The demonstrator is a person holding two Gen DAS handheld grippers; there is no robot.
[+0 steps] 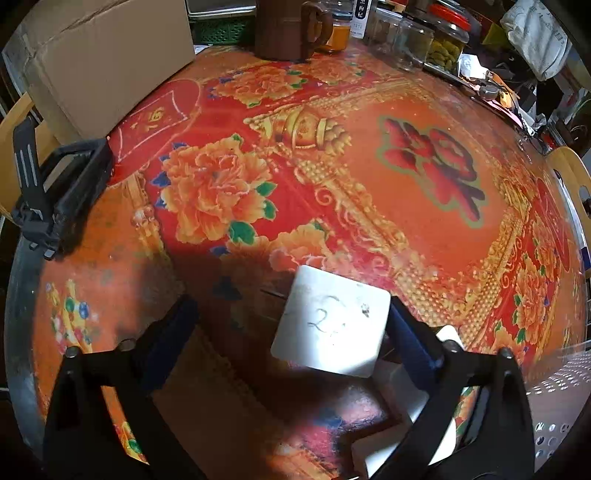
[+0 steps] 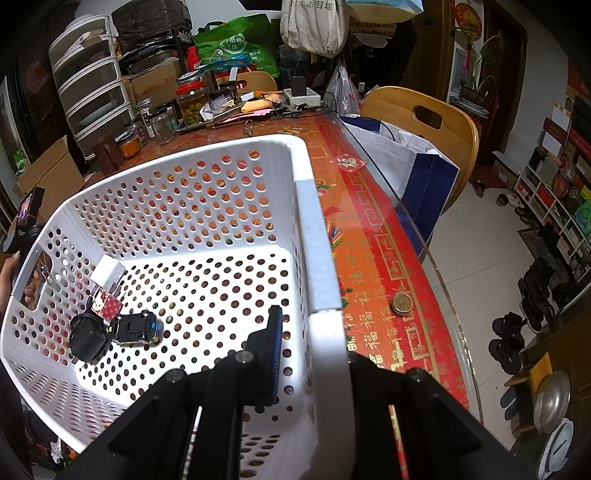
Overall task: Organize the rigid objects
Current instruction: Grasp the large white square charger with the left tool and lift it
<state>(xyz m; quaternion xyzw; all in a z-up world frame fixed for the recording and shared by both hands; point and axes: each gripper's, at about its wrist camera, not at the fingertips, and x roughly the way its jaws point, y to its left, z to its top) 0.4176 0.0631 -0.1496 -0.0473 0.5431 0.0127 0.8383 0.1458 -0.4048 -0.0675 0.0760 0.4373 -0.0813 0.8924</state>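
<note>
A: What shows in the left wrist view, starting at the left of the frame?

B: A black stand (image 1: 55, 192) at the left edge, with a cardboard box (image 1: 107, 59) above it in the upper left. The red and gold flowered desk (image 1: 369, 155) fills the middle. A brown mug (image 1: 288, 29) and jars (image 1: 432, 40) line the top edge.

A: And the left gripper (image 1: 291, 332)?

B: Its fingers (image 1: 170, 339) stand wide apart at the bottom of the frame. A white square block (image 1: 332, 325) sits between them, its right edge against the right blue pad, clear of the left one. I cannot tell whether it rests on the desk.

A: Now the right wrist view?

B: At the far left a hand (image 2: 9, 269) shows outside the white perforated basket (image 2: 184, 206). Inside the basket, in the lower left, lie a black charger (image 2: 86, 339), a small patterned cube (image 2: 107, 304), a white plug (image 2: 107, 271) and a black toy car (image 2: 136, 326), close together.

A: The right gripper (image 2: 314, 332)?

B: Its fingers are clamped on the basket's right wall, one inside and one outside. Right of that a round gold tin (image 2: 401, 303) sits on the desk near its glass edge, and a wooden chair (image 2: 424, 122) stands in the upper right
</note>
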